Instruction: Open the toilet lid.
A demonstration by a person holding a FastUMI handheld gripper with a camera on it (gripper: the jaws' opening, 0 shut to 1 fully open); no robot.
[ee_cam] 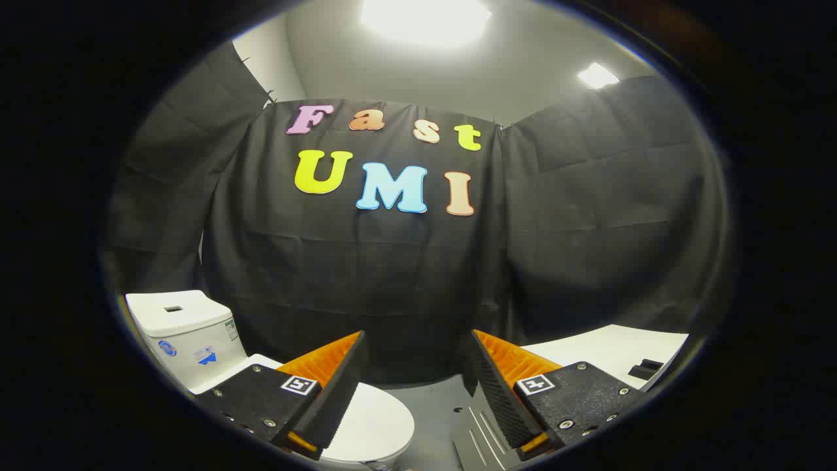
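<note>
White toilet (216, 353) sits at lower left of the frame, lid (373, 422) closed and flat, tank (186, 330) behind it against the black cloth wall (366, 275). Gripper (418, 356) jaws stand wide apart, holding nothing; left finger overlaps the lid in view. White counter (608, 350) at lower right.

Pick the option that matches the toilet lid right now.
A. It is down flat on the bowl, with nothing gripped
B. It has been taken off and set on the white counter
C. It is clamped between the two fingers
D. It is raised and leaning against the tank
A: the toilet lid lies closed on the bowl below the tank, and the gripper is open above it, with only the dark cloth wall between its fingers.
</note>
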